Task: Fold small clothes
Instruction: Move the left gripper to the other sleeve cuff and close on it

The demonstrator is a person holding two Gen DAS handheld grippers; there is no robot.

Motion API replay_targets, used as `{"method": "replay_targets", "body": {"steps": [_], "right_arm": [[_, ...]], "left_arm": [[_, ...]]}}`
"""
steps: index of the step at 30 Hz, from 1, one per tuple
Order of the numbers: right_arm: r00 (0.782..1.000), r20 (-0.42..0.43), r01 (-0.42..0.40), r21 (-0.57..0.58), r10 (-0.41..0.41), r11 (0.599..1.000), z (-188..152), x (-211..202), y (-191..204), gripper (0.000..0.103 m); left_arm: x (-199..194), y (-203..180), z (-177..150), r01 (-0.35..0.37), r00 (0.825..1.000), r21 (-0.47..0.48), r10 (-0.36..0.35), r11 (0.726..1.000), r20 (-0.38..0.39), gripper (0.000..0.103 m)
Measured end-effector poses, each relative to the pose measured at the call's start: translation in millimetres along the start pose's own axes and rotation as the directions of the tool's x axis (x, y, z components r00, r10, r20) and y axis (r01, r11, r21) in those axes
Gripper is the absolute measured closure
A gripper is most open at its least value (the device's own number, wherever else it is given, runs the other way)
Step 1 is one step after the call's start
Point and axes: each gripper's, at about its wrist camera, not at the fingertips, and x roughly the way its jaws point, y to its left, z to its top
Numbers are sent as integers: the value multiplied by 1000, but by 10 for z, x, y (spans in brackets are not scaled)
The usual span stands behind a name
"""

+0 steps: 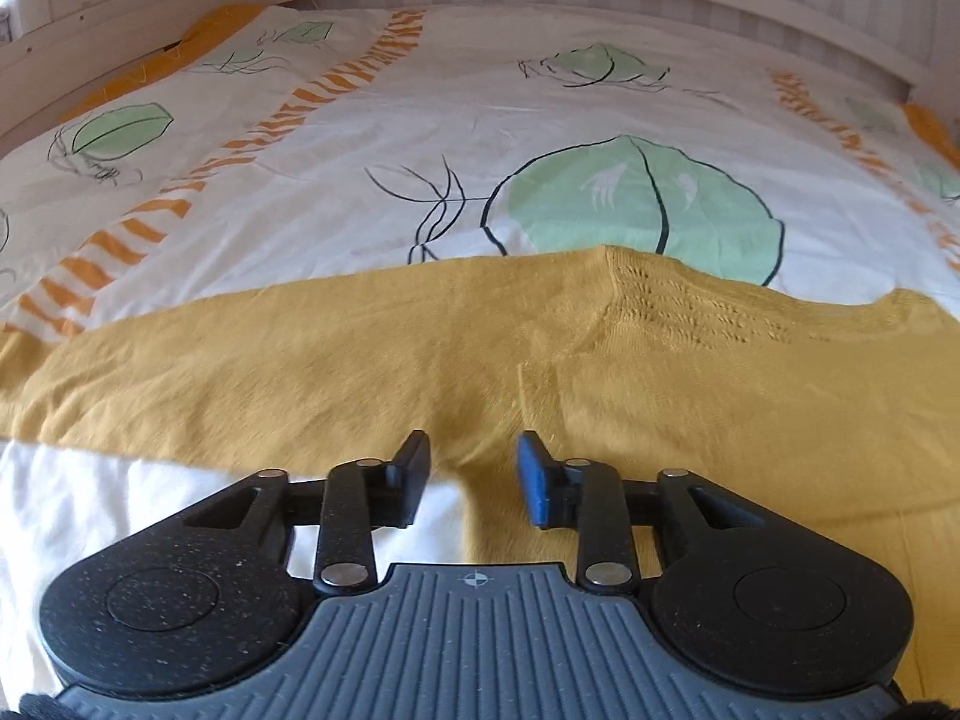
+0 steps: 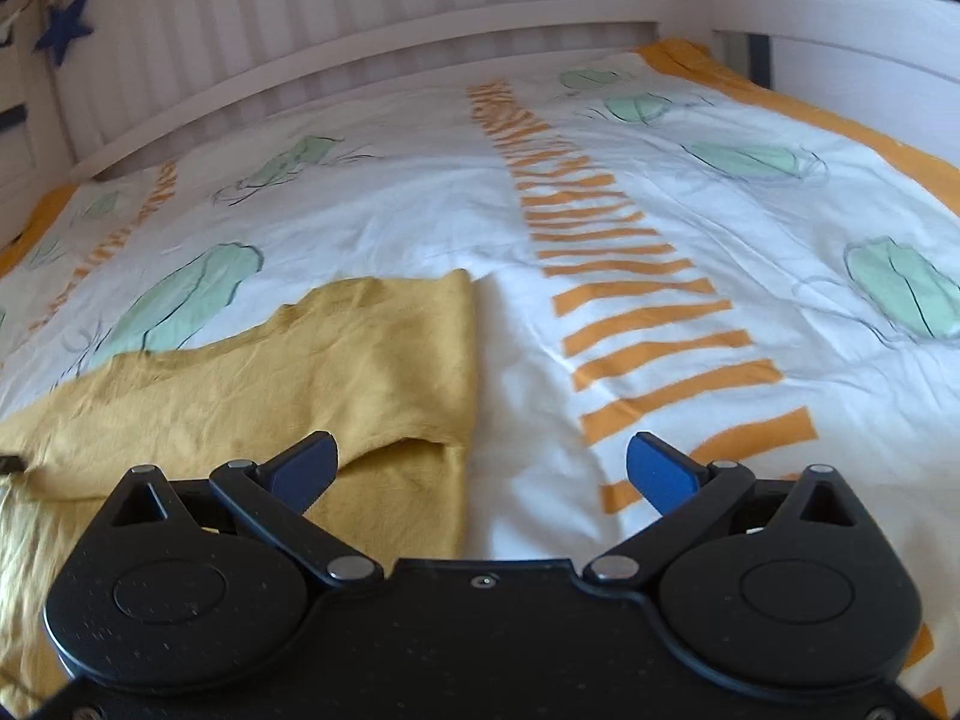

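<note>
A mustard-yellow knit garment (image 1: 420, 348) lies spread flat on the bed, with a patterned knit patch on its right part. My left gripper (image 1: 474, 477) is open, low over the garment's near edge, with cloth between and below the fingers but not pinched. In the right wrist view the garment (image 2: 300, 372) lies at the left, its straight edge running down the middle. My right gripper (image 2: 480, 468) is wide open, straddling that edge: the left finger is over the cloth, the right finger over the bedcover.
The bedcover (image 1: 420, 138) is white with green leaf prints and orange stripe bands (image 2: 630, 276). A white slatted bed frame (image 2: 360, 30) runs along the far side. A blue star (image 2: 63, 27) hangs at the far left.
</note>
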Motion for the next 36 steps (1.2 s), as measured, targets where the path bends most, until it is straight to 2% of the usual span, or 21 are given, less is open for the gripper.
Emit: {"method": "replay_targets", "body": {"steps": [2,7,9,11,15,18,23,26,32,36], "right_arm": [[1000,-16,2,7,-2,1000,-8,33,-19,1],[999,-7,-44,-45,44,998,-61,21,51,1],[997,1,-78,-76,78,994,-83,1,103,1],[995,8,-102,-93,103,990,-108,-23,150,1],[987,27,-153,-122,157,981,-168,-121,256,1],[986,24,-159,-164,165,974,-193,-204,389,1],[984,15,-167,-248,176,954,-169,-317,754,1],[979,12,-196,-248,205,949,-127,-297,1028,1],[971,5,-229,-243,238,943,-165,-15,1629,1],[979,-9,-198,-254,203,947,-311,210,1886,1]], "left_arm": [[-63,97,-37,13,1000,-13,-13,1000,-10,61],[-177,405,-157,43,999,-35,-44,998,-28,58],[-211,505,-192,35,999,-35,-36,999,-26,53],[-224,580,-202,21,1000,-45,-21,999,-14,53],[-308,840,-233,28,1000,-110,-27,994,7,49],[-333,1043,-246,32,999,-163,-29,986,19,49],[-324,1462,-249,29,999,-259,-22,965,29,47],[-335,1734,-233,14,999,-322,-1,946,41,47],[-342,2285,-164,-39,996,-409,68,912,57,46],[-312,2634,-130,-84,991,-439,122,894,59,45]]}}
